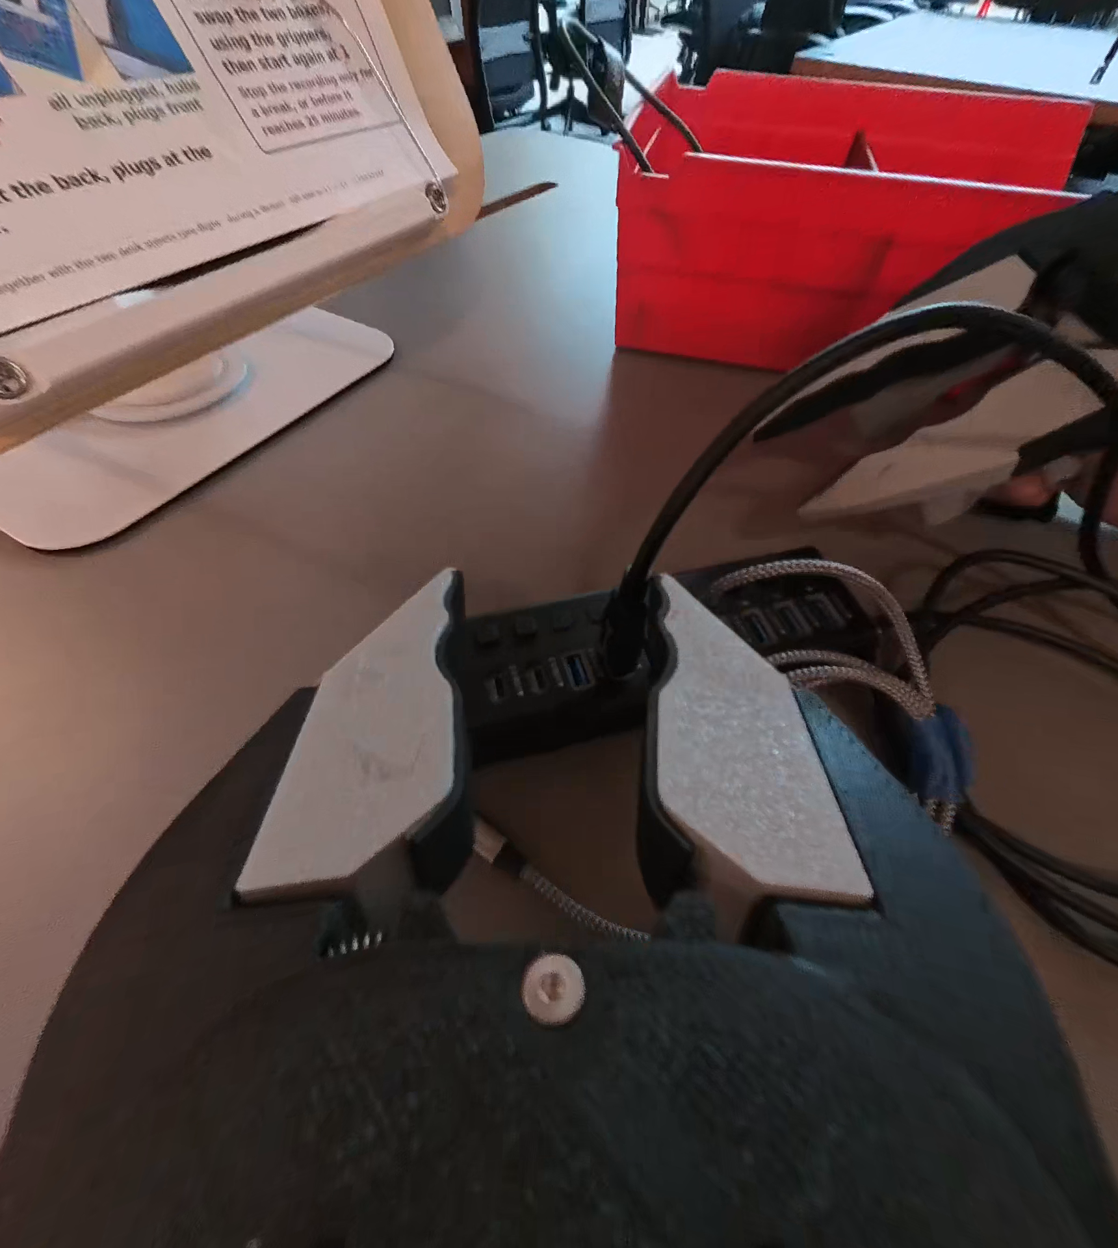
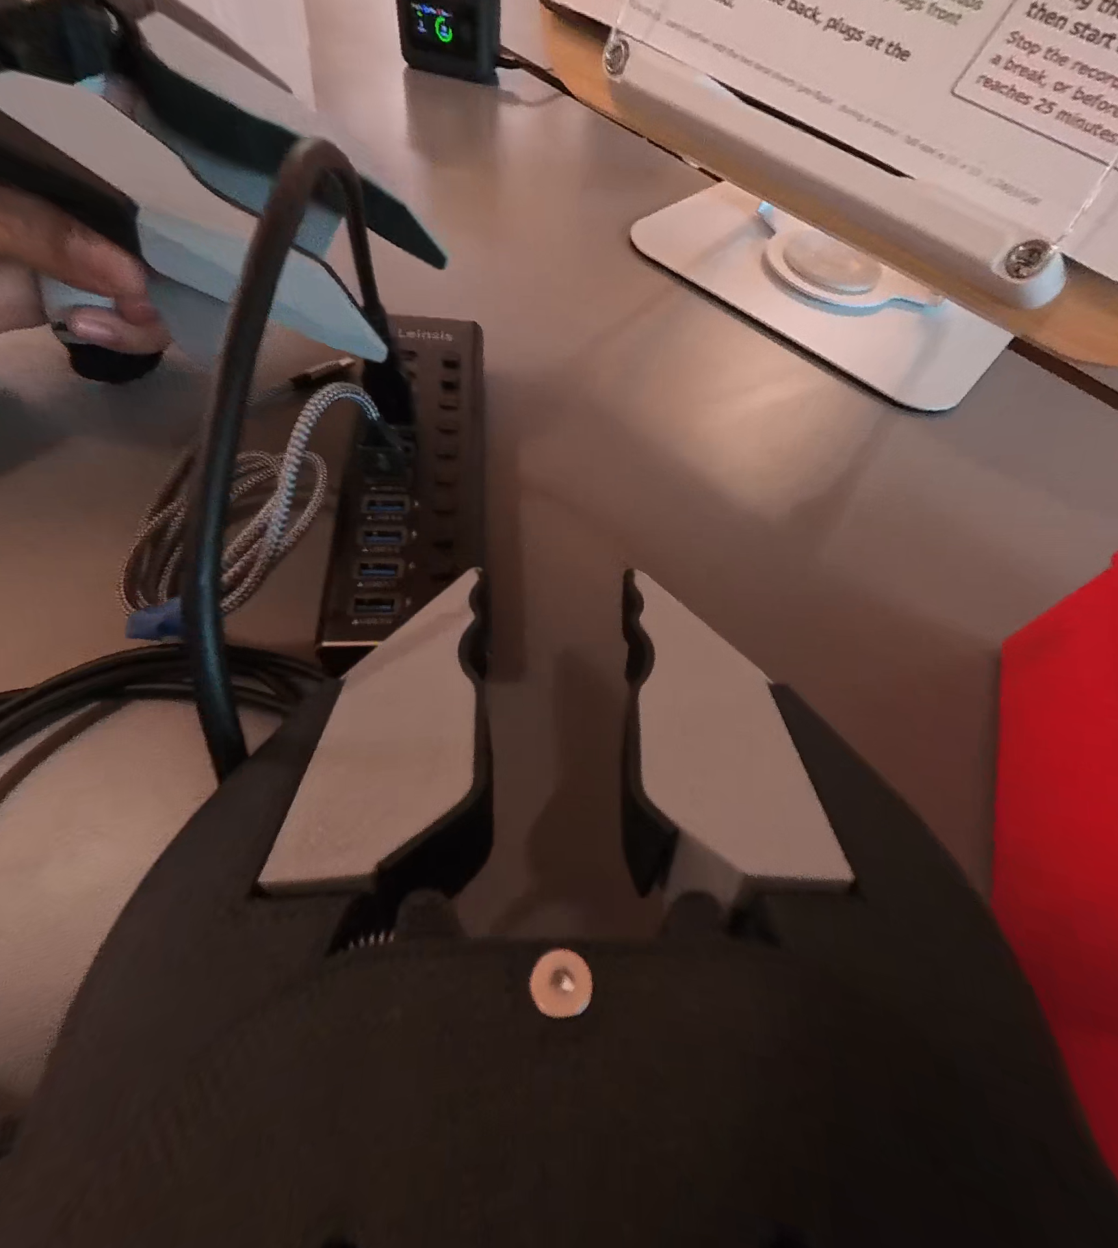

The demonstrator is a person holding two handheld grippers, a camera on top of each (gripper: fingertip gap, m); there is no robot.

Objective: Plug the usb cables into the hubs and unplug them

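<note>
In the left wrist view, the left claw is seen spread wide over a black hub that lies on the grey worktop. A black cable is plugged into the hub's right end, its plug lying against the inner edge of the claw's right finger; nothing is pinched. A second hub is seen just behind, with a braided cable coiled over it. The right claw is seen at the right edge, near a red bin. A sign on a white stand is placed at the left.

In the right wrist view, the right claw is held open and empty above the bare worktop, its left finger overlapping the near end of a long black hub. The left claw, held by a hand, is seen above the hub's far end, where the black cable is plugged in. Braided cable is coiled beside the hub.
</note>
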